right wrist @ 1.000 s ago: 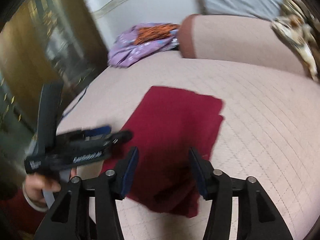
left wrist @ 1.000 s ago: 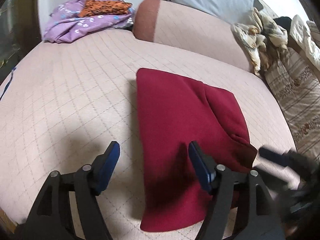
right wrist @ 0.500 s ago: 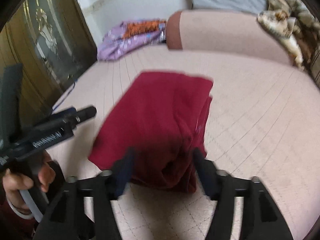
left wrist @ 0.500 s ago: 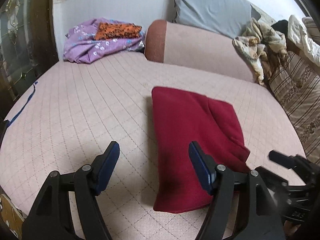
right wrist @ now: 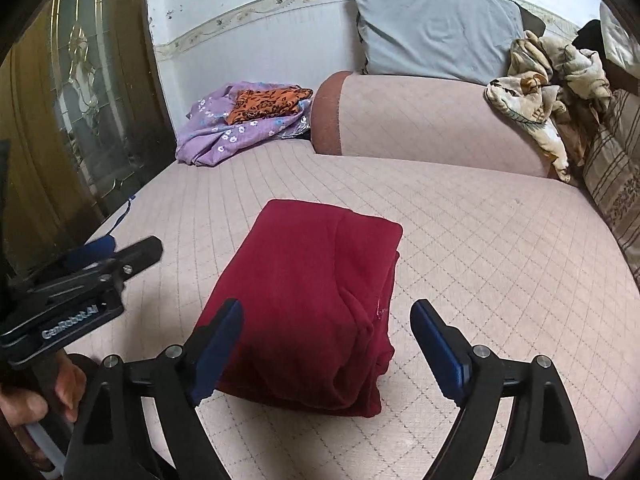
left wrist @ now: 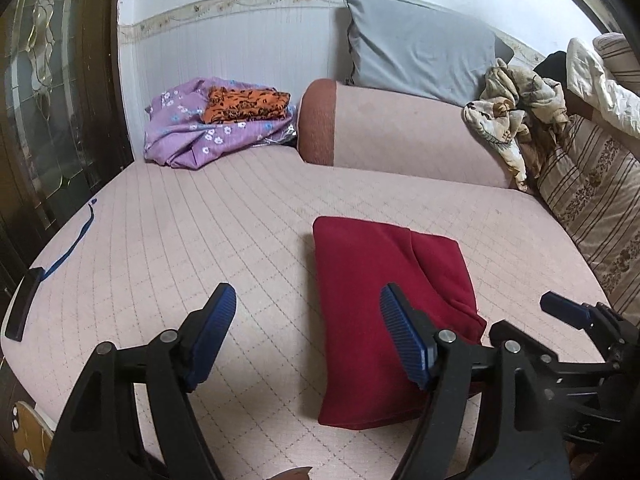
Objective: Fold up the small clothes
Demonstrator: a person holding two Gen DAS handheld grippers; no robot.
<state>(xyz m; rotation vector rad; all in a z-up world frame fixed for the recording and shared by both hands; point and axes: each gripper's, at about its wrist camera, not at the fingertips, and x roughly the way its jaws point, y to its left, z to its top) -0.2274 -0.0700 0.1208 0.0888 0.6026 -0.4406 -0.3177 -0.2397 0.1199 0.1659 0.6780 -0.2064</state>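
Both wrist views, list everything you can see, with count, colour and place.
Folded garment: one, dark red, middle of the mattress.
Mattress: one, pale pink quilted, underneath.
Bolster: one, pink with rust end, rear.
Pillow: one, grey, against wall.
Cloth pile: one, purple floral, rear left corner.
Orange cloth: one, atop the purple pile.
Crumpled blanket: one, cream patterned, rear right.
Left claw: open, empty.
Right claw: open, empty.

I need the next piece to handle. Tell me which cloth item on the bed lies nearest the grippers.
The folded dark red garment, flat just ahead of both open grippers; the purple floral cloth and orange patterned piece sit far back by the wall.
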